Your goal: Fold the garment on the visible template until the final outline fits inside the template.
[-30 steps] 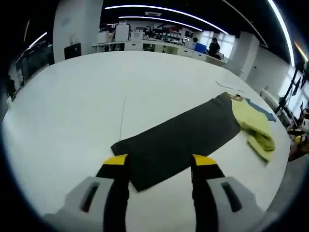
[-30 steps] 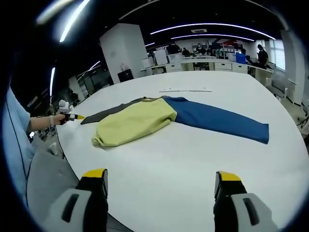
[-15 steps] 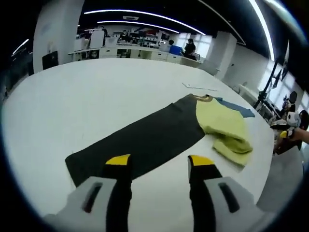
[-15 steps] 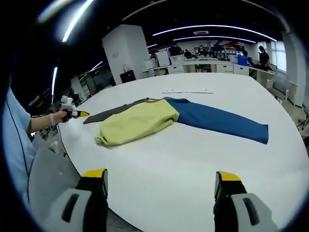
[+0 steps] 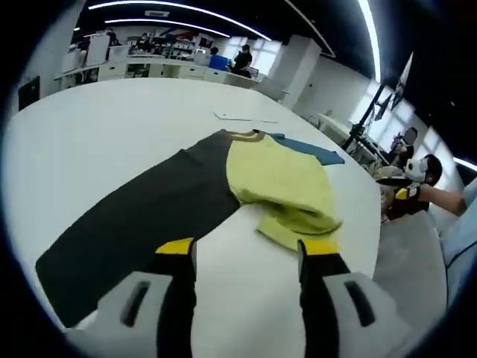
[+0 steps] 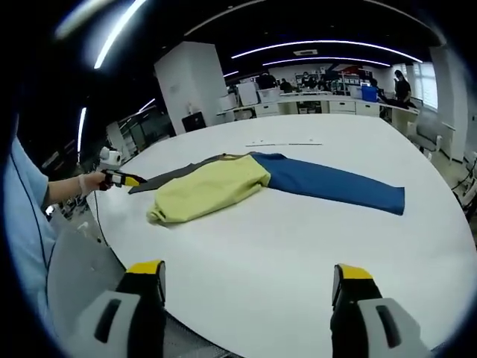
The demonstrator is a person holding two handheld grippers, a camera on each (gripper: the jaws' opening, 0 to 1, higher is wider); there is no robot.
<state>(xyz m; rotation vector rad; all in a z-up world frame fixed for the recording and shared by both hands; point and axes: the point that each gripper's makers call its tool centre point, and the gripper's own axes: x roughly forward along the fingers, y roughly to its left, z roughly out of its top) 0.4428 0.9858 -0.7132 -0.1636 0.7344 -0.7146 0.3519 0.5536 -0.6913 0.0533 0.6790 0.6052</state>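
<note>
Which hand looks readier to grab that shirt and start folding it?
Probably the left gripper: its open jaws hang right over the dark sleeve. The right gripper is open over bare table, farther away.

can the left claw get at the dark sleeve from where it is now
Probably yes. The left claw is open right over the table, with the dark sleeve spread flat just ahead of its tips. Nothing lies on the sleeve, and the right claw is off to the far side.

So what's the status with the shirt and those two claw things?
Left gripper open, right gripper open, both empty. Garment flat on white table, sleeves spread, unfolded. Nothing in the way.
</note>
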